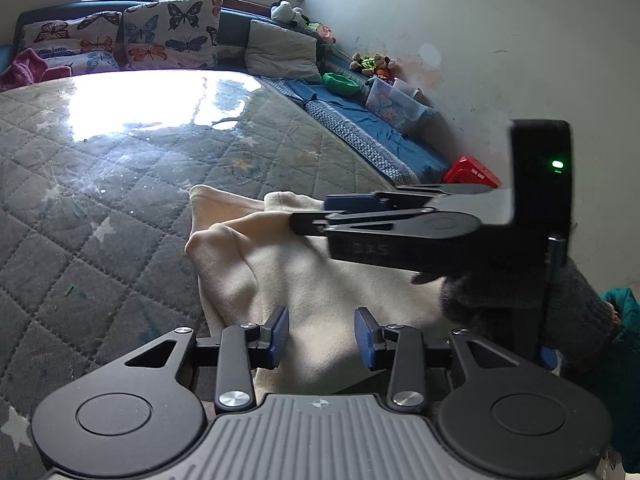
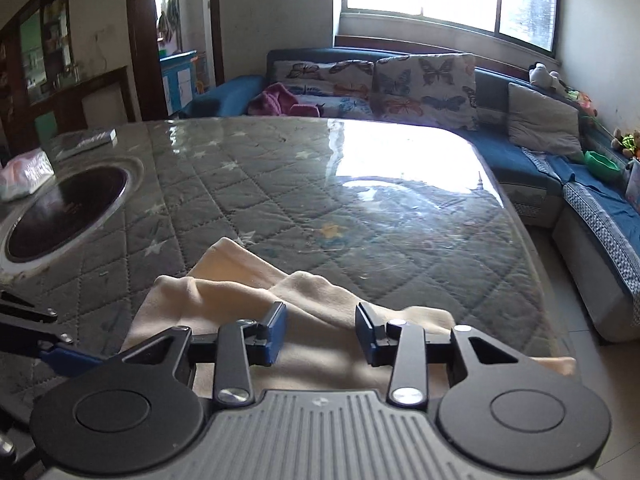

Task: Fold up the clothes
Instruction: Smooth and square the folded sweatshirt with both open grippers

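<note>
A cream garment (image 1: 296,276) lies rumpled on the quilted grey table top (image 1: 100,208) near its front edge; it also shows in the right wrist view (image 2: 224,292). My left gripper (image 1: 321,334) is open, its blue pads apart just above the cloth. My right gripper (image 2: 321,332) is open too, over the same cloth; in the left wrist view it comes in from the right (image 1: 320,216), its fingers near a raised fold of the garment, and whether it touches the fold I cannot tell. A dark-gloved hand (image 1: 520,304) holds it.
A round dark hotplate (image 2: 68,212) is set in the table at the left, with a bag (image 2: 24,176) and a flat box (image 2: 86,140) behind. A blue sofa (image 2: 532,160) with butterfly cushions (image 1: 172,32) and toys (image 1: 372,65) wraps the far and right sides. A red stool (image 1: 472,170) stands right.
</note>
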